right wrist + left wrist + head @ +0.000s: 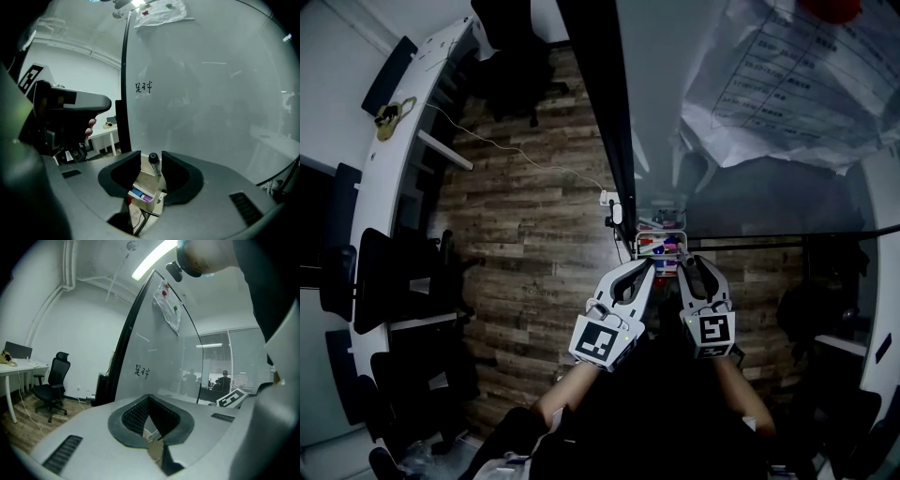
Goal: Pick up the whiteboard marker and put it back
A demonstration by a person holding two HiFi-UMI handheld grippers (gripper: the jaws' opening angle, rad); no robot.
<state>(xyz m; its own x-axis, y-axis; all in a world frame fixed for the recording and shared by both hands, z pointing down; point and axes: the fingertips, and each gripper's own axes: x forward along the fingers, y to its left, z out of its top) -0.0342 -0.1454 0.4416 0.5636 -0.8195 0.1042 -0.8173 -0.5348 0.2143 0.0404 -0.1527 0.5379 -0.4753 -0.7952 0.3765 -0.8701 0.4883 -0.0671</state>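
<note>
Right gripper view looks along the right gripper [151,158], whose two black padded jaws stand wide apart. Between them, toward 6 o'clock of the picture, the black-capped whiteboard marker [154,163] stands nearly upright, its cap tipped slightly toward 11 o'clock. Its lower end sits in the small white rectangular tray [146,183]. The marker is much nearer the pad on the 3 o'clock side, with a clear gap on the 9 o'clock side. Neither pad clamps it; whether it brushes the nearer pad I cannot tell. Flat blue and purple pieces lie at the tray's near end. Behind the tray rises the large pale whiteboard [211,93] with a black frame edge, and a few black handwritten characters [143,87] sit on it at about 12 o'clock.

Left gripper view shows the left gripper [149,398] with its jaws brought together at the tips, and nothing is held between them. At 9 o'clock in that view a black office chair [52,385] stands on the floor beside a white desk [21,367].

Head view places both grippers at 6 o'clock, side by side and pointing toward 12 o'clock at the tray, with brown wood-plank floor [525,234] spreading toward 9 o'clock. White printed paper sheets [787,75] hang on the board at 1 o'clock.
</note>
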